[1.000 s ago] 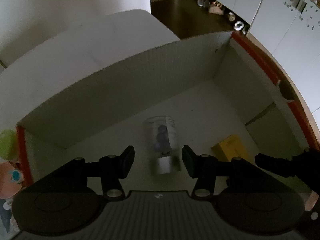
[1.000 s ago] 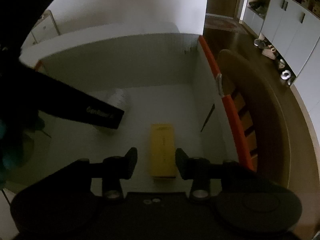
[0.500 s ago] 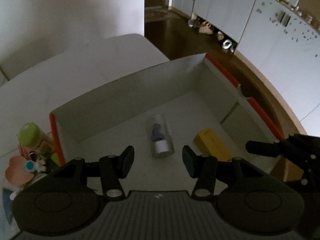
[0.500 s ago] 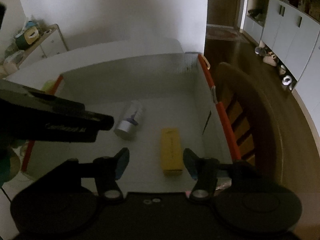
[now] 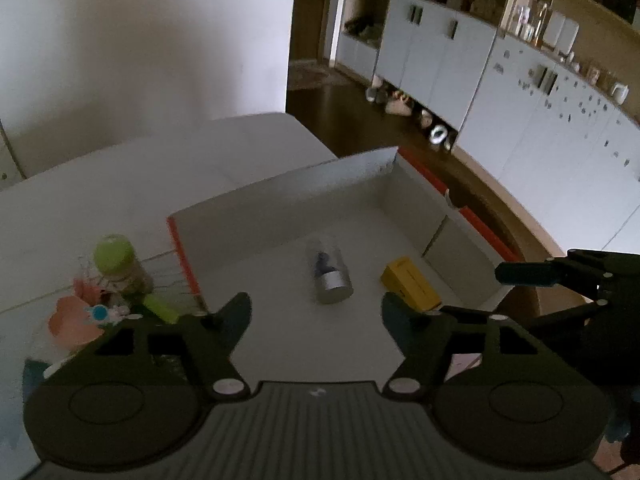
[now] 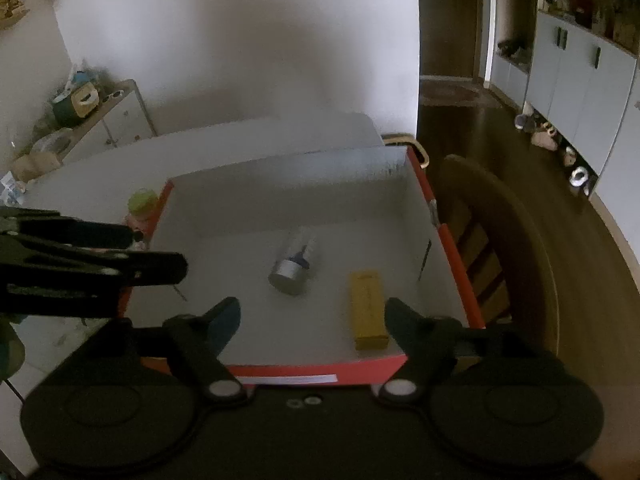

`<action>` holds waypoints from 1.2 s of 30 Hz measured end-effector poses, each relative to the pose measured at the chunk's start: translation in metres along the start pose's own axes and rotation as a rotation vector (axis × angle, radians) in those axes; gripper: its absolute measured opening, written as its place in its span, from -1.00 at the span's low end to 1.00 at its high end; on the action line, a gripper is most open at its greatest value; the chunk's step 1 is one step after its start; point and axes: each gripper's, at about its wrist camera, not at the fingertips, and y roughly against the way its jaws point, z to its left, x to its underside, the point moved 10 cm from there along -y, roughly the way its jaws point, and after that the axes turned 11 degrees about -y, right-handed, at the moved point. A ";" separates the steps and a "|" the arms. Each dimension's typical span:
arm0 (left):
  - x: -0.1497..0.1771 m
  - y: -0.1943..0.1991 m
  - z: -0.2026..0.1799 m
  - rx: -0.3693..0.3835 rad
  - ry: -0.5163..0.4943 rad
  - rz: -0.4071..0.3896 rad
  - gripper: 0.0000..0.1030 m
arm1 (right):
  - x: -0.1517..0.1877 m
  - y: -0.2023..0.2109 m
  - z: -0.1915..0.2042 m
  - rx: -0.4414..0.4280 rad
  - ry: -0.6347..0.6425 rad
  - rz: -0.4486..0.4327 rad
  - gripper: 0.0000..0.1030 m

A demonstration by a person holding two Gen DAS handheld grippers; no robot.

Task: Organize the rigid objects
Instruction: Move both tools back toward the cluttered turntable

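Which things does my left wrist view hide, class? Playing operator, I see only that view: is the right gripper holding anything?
Observer: No. In the right wrist view the right gripper has its jaws opening, with nothing between them.
Operator: Does the near wall of the box carry anything?
Observer: Yes, a white label strip runs along its red outer face.
Operator: What stands beyond the left end of the table?
Observer: A low white cabinet with clutter on top.
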 end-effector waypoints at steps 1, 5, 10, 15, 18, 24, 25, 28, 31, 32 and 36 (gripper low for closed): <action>0.002 0.005 0.003 0.000 0.003 -0.011 0.47 | 0.001 0.002 0.001 -0.003 -0.002 -0.006 0.64; 0.008 0.022 0.013 0.004 -0.002 -0.036 0.48 | 0.005 0.008 0.013 -0.007 -0.023 -0.024 0.72; 0.018 0.039 0.026 0.008 -0.024 -0.070 0.59 | 0.009 0.020 0.032 -0.030 -0.035 -0.065 0.87; 0.032 0.052 0.046 -0.007 -0.038 -0.089 0.60 | 0.019 0.031 0.058 -0.062 -0.046 -0.110 0.99; 0.041 0.059 0.062 -0.010 -0.033 -0.102 0.60 | 0.023 0.035 0.072 -0.080 -0.067 -0.133 0.99; 0.061 0.073 0.099 -0.005 -0.022 -0.119 0.60 | 0.035 0.033 0.100 -0.101 -0.110 -0.133 0.99; 0.064 0.074 0.106 -0.007 -0.017 -0.120 0.60 | 0.037 0.031 0.105 -0.103 -0.113 -0.128 0.99; 0.072 0.078 0.127 -0.009 -0.012 -0.124 0.60 | 0.043 0.028 0.121 -0.110 -0.113 -0.121 0.99; 0.079 0.077 0.146 -0.012 -0.012 -0.119 0.60 | 0.050 0.023 0.141 -0.127 -0.103 -0.106 0.99; 0.082 0.077 0.154 -0.018 -0.013 -0.120 0.60 | 0.052 0.022 0.148 -0.125 -0.092 -0.103 0.99; 0.091 0.072 0.178 -0.029 -0.016 -0.118 0.60 | 0.060 0.015 0.178 -0.144 -0.037 -0.091 0.99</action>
